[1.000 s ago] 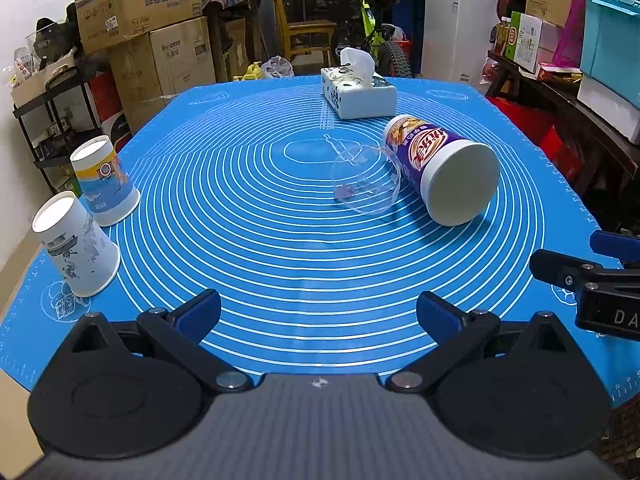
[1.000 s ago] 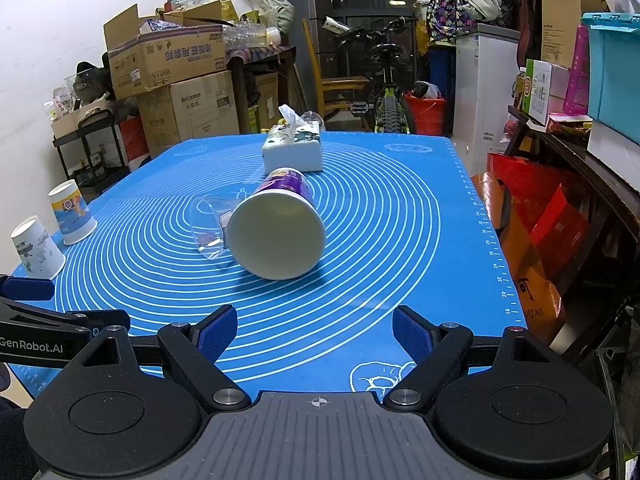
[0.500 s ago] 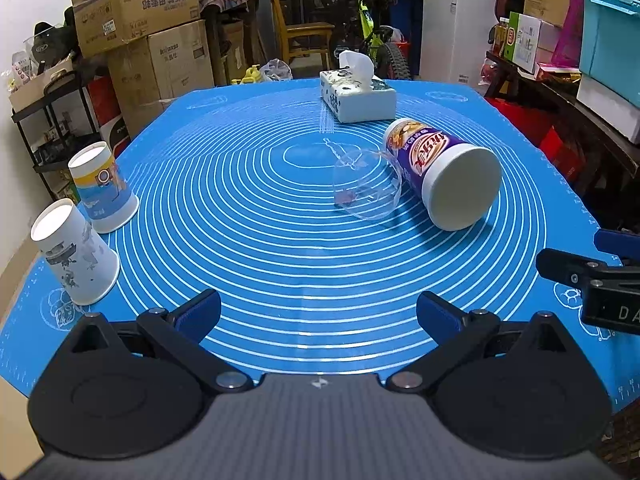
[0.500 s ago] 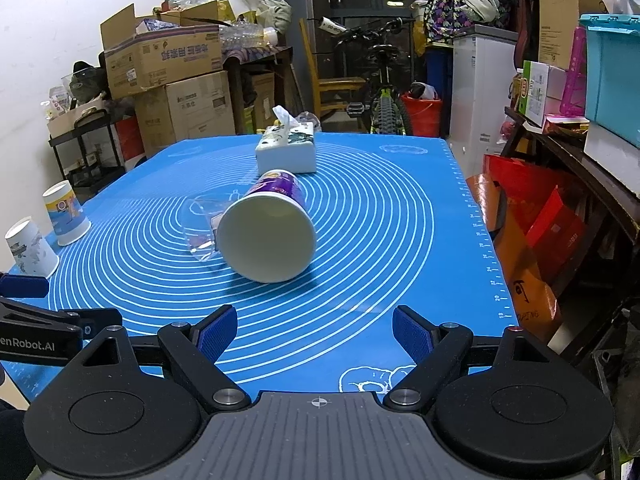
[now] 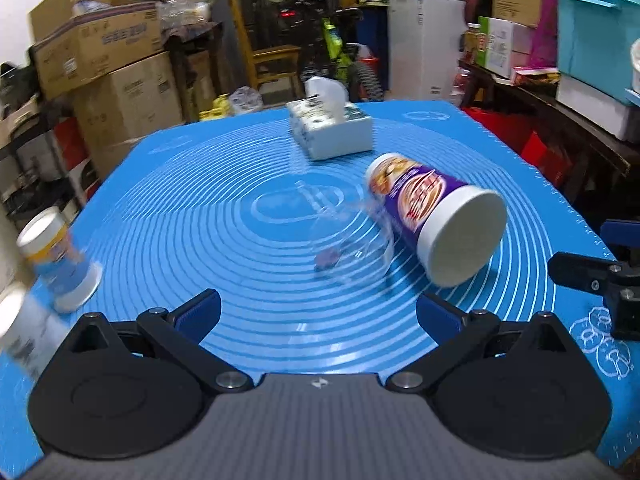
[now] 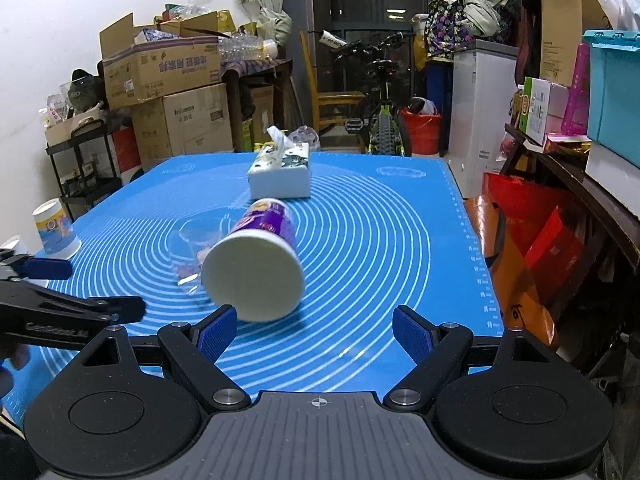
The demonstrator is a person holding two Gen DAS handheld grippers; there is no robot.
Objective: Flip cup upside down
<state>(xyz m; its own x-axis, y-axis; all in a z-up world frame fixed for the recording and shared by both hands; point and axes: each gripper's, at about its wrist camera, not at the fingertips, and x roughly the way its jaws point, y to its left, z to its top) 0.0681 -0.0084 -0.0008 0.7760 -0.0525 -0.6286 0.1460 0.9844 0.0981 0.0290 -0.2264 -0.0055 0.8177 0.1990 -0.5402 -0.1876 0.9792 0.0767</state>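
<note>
Blue ringed worktop mat (image 6: 380, 240) carries the toppled purple printed paper cup (image 6: 260, 256); both claws, right (image 6: 316, 330) and left (image 5: 318, 310), gape empty, so grip its sidewall midway.

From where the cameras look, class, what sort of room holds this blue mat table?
Most likely a home storage room or garage: stacked brown cardboard boxes along the wall, a parked black and green bicycle, and a small white chest freezer behind the table.

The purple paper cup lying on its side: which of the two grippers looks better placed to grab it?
Probably the right gripper. The purple paper cup lies just ahead of its open jaws, white end facing it. From the left gripper, also open, the cup sits off to the right, with a clear plastic cup nearer.
</note>
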